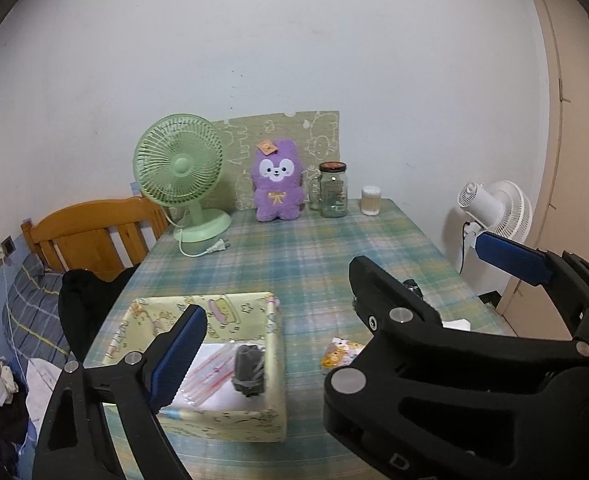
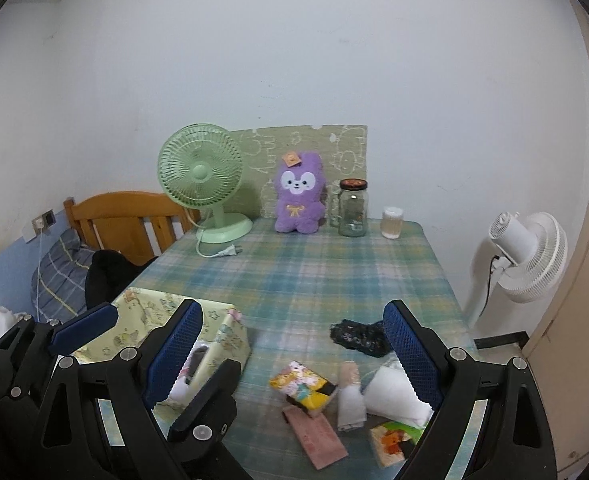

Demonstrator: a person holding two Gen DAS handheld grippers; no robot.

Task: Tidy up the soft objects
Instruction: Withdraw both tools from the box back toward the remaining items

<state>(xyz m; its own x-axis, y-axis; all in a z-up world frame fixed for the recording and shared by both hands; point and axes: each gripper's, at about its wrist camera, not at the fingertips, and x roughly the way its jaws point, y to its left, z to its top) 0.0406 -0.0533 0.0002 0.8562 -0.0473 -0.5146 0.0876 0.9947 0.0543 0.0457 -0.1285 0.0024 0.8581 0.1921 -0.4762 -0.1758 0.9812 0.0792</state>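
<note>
Two grippers up over the plaid table (image 2: 314, 280), both spread wide, nothing between the pads. My left gripper (image 1: 334, 320) hangs over the near left part; my right gripper (image 2: 294, 356) over the near middle, above the loose pile.

Soft things, near right of the table: black patterned cloth (image 2: 360, 336) lying flat, long axis running left-right. White rolled cloth (image 2: 394, 396) pointing near-right. Pale folded sock (image 2: 350, 396) with its long axis near-far. Cartoon tissue pack (image 2: 300, 386) lies skewed, pink flat pouch (image 2: 318, 436) just near of it, pointing near-right. Another printed pack (image 2: 394, 438) at the near edge; print on these too small to read.

Yellow-green cartoon box (image 1: 270, 360) at near left, open top. Inside it: a grey rolled item (image 1: 248, 368) with its long axis near-far, beside pink-striped flat packs (image 1: 210, 372).

Far edge: green desk fan (image 1: 180, 172), unplugged cord on the cloth, purple plush (image 1: 278, 184) sitting upright facing me, glass jar (image 1: 333, 192), small cup (image 1: 371, 200). White standing fan (image 2: 534, 256) off the right side. Jar label unreadable. Only legible mark is a "D" moulded on the right gripper's body, seen from the left wrist view.
</note>
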